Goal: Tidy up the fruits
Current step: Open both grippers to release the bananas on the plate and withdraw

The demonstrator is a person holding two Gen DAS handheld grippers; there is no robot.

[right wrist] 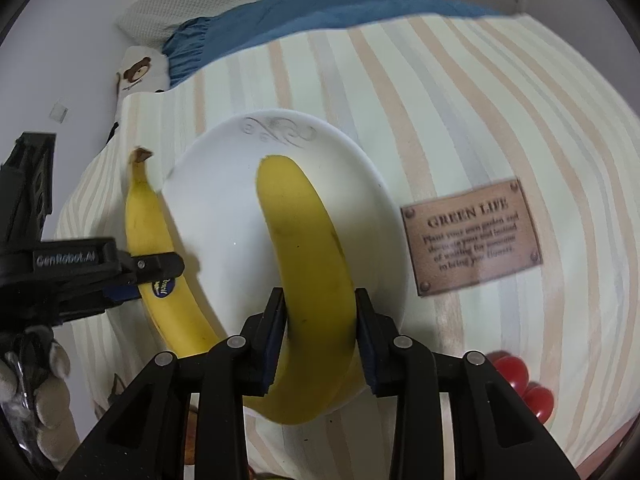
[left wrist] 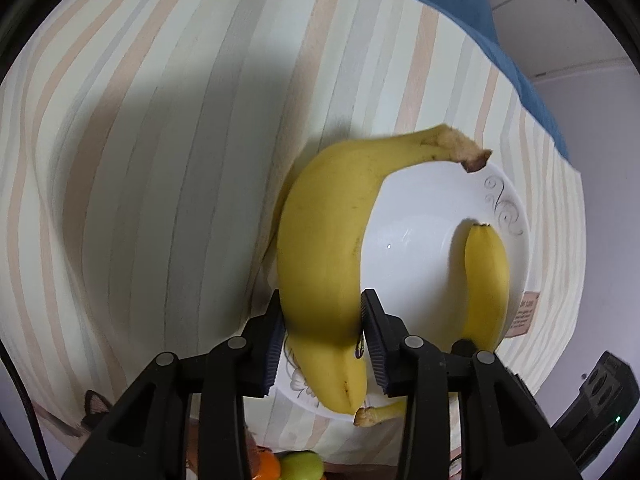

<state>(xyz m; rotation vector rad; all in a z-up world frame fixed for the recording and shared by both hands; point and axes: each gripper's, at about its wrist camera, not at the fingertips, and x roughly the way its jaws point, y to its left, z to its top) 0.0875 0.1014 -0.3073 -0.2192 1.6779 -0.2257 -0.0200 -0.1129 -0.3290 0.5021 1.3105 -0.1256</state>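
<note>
My left gripper (left wrist: pixel 322 316) is shut on a yellow banana (left wrist: pixel 324 232) held over the left rim of a white bowl (left wrist: pixel 424 208). My right gripper (right wrist: pixel 320 316) is shut on a second banana (right wrist: pixel 304 248) held inside the bowl (right wrist: pixel 216 208). The second banana also shows in the left wrist view (left wrist: pixel 486 284), and the first banana (right wrist: pixel 156 240) with the left gripper (right wrist: pixel 160 270) shows in the right wrist view, beside the bowl's left rim.
The bowl stands on a striped cloth (left wrist: pixel 160 160) with a brown "GREEN LIFE" label (right wrist: pixel 470 234). Red fruits (right wrist: pixel 520 380) lie at the lower right. An orange fruit (left wrist: pixel 266 466) and a green fruit (left wrist: pixel 302 466) lie near me. Blue fabric (right wrist: pixel 300 20) lies behind.
</note>
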